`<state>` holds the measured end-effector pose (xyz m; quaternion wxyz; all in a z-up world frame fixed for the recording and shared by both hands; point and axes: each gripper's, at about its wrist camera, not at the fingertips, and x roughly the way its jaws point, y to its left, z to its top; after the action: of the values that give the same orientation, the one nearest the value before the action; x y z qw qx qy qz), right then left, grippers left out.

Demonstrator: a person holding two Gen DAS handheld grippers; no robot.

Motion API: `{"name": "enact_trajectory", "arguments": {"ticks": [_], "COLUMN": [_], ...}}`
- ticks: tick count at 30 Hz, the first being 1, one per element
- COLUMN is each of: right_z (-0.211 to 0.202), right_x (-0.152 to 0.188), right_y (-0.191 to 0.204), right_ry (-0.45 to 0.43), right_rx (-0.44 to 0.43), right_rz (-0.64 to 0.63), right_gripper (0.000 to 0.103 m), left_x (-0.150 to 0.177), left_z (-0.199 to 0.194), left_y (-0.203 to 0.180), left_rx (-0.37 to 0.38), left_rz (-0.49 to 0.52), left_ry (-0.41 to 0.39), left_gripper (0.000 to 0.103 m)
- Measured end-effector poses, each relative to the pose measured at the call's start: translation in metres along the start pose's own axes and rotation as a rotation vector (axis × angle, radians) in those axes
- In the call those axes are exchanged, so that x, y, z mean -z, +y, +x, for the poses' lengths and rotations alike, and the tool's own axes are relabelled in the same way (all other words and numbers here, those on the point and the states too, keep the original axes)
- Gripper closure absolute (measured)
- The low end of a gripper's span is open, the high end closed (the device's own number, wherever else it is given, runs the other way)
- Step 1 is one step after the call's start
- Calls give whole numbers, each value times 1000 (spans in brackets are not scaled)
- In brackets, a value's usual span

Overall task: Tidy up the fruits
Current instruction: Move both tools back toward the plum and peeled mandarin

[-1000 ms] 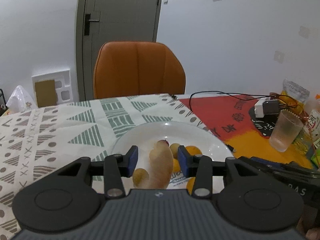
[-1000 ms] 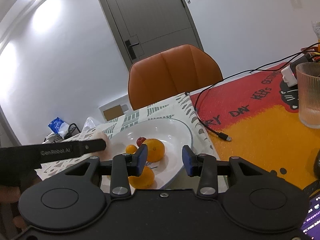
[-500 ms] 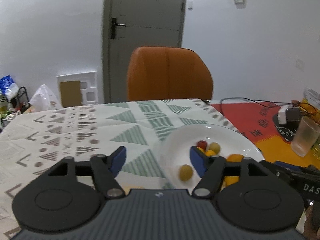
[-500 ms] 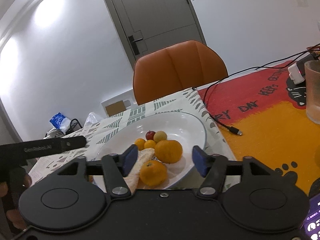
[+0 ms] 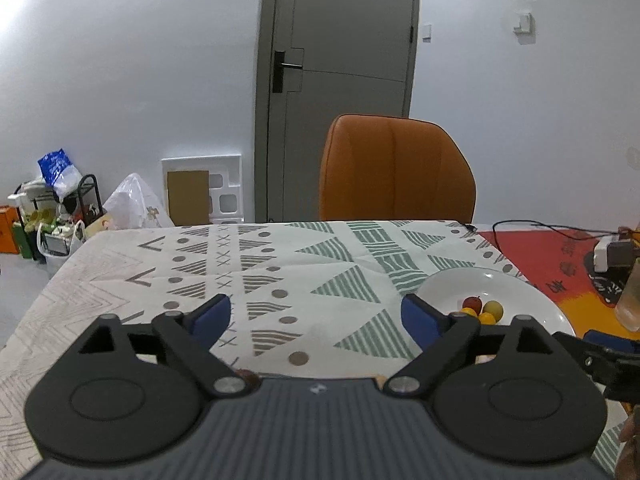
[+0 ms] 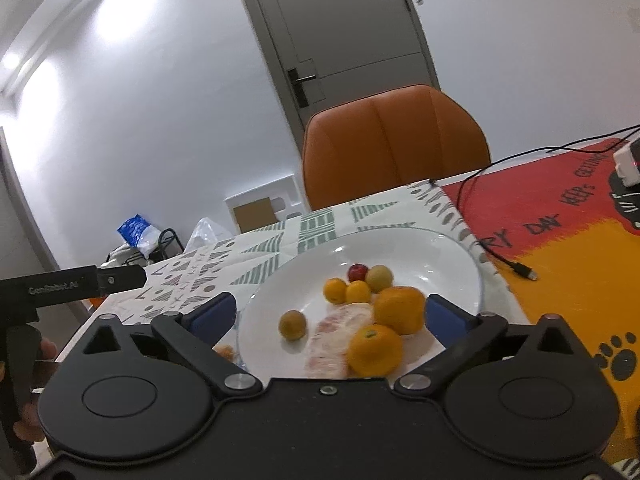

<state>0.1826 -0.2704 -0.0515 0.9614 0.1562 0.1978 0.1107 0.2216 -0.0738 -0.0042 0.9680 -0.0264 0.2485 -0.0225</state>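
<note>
A white plate (image 6: pixel 440 252) holds two oranges (image 6: pixel 399 309), a peeled pomelo wedge (image 6: pixel 336 334), a red fruit (image 6: pixel 357 272) and several small yellow fruits (image 6: pixel 335 290). My right gripper (image 6: pixel 328 316) is open and empty, just in front of the plate. My left gripper (image 5: pixel 316 314) is open and empty over the patterned tablecloth (image 5: pixel 256 268), left of the plate (image 5: pixel 440 288). The left gripper's body also shows at the left of the right wrist view (image 6: pixel 72 284).
An orange chair (image 5: pixel 396 168) stands behind the table. A red and orange mat (image 6: pixel 560 240) with a black cable (image 6: pixel 496 256) lies right of the plate. A glass (image 5: pixel 632 296) and a charger (image 5: pixel 612 254) stand at the far right.
My left gripper let go of the pomelo wedge on the plate, opened wide and moved left off the plate. My right gripper opened wider and came closer over the plate.
</note>
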Motion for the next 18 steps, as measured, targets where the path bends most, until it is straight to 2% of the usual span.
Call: {"name": "enact_trajectory", "arguments": {"ticks": [10,18], "right_z": [10,16], "right_x": [1,3], "right_y": [23,44], "right_ry": [38,62], "right_rx": [-88,-116], "right_rz": [-11,-50], "right_gripper": [0,0], "left_x": [4,11], "left_z": [-11,-12], "left_y": [31,51], "left_rx": [-47,-37], "left_rz": [-22,-62], "left_ry": [9,46], "left_gripper": [9,9]}}
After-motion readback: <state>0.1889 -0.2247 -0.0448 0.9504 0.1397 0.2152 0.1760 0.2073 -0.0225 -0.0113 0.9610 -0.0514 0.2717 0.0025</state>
